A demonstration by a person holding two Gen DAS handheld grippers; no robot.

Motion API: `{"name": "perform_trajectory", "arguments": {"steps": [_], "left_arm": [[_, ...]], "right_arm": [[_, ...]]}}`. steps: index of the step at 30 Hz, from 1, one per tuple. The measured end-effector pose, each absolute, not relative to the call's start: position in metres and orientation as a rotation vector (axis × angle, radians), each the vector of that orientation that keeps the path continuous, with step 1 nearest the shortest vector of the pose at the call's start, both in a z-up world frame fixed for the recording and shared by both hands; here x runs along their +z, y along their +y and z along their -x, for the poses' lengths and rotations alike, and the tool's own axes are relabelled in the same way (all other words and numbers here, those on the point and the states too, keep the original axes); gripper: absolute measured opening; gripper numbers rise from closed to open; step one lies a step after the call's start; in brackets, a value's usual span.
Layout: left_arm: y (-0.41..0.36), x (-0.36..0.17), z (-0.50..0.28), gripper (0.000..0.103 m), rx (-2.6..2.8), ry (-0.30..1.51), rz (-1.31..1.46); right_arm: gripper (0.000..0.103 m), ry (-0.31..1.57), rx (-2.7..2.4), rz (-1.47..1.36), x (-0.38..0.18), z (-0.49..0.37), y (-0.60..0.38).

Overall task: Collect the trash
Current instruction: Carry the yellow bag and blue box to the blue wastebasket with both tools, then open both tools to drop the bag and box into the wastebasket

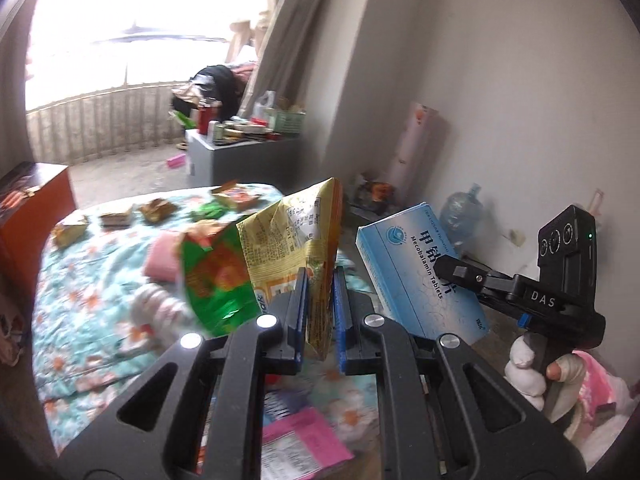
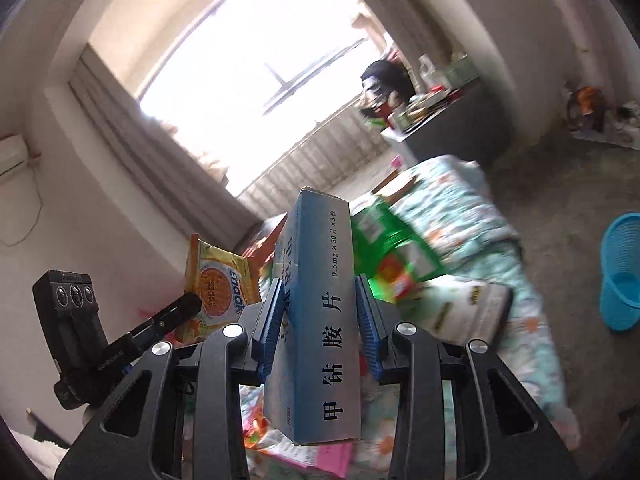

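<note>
My left gripper [image 1: 320,280] is shut on a yellow snack wrapper [image 1: 296,224], held up above the bed; a green foil wrapper [image 1: 212,276] hangs beside it on the left. My right gripper [image 2: 320,292] is shut on a blue medicine box [image 2: 320,320], held upright. In the left wrist view the blue medicine box [image 1: 416,276] and the right gripper [image 1: 452,274] show at the right. In the right wrist view the yellow snack wrapper [image 2: 218,284] and the left gripper [image 2: 188,306] show at the left. Several crumpled wrappers [image 1: 154,210] lie on the bed.
A floral bedspread [image 1: 80,292] covers the bed. A pink packet [image 1: 300,440] lies below my left gripper. A blue mesh basket [image 2: 622,272] stands on the floor at the right. A grey cabinet [image 1: 232,156] with clutter stands by the balcony. A water jug [image 1: 462,214] sits by the wall.
</note>
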State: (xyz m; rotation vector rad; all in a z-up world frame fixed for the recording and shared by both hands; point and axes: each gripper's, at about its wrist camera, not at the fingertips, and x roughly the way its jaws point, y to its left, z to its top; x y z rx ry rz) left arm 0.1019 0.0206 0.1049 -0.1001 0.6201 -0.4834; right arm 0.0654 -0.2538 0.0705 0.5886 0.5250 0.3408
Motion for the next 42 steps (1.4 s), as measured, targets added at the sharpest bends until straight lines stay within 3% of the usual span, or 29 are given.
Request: {"name": "perform_trajectory", "arguments": {"steps": [8, 14, 22, 23, 25, 27, 28, 37, 42], "left_arm": [[-0.169, 0.088, -0.196, 0.010, -0.795, 0.853, -0.042], [-0.308, 0.019, -0.267, 0.010, -0.890, 1.074, -0.181], [-0.428, -0.069, -0.332, 0.012, -0.887, 1.165, -0.305], [-0.439, -0.076, -0.340, 0.015, -0.873, 1.164, -0.308], [-0.463, -0.086, -0.350, 0.032, -0.848, 1.154, -0.310], [-0.473, -0.092, -0.355, 0.052, -0.825, 1.122, -0.311], [-0.475, -0.093, -0.357, 0.054, -0.817, 1.100, -0.308], [-0.457, -0.073, -0.348, 0.057, -0.884, 1.048, -0.279], [-0.409, -0.026, -0.321, 0.057, -0.967, 0.993, -0.225]], "right_arm": [[0.035, 0.415, -0.099, -0.754, 0.032, -0.018, -0.401], [0.035, 0.466, -0.345, -0.913, -0.037, -0.024, -0.478], [0.035, 0.530, -0.473, -1.032, -0.106, -0.094, -0.567], [0.037, 0.536, -0.479, -1.040, -0.111, -0.105, -0.577], [0.038, 0.540, -0.502, -1.073, -0.128, -0.128, -0.600], [0.047, 0.576, -0.515, -1.098, -0.147, -0.142, -0.618], [0.048, 0.597, -0.548, -1.102, -0.154, -0.145, -0.623], [0.048, 0.554, -0.599, -1.027, -0.143, -0.110, -0.586], [0.060, 0.518, -0.599, -0.848, -0.103, -0.095, -0.538]]}}
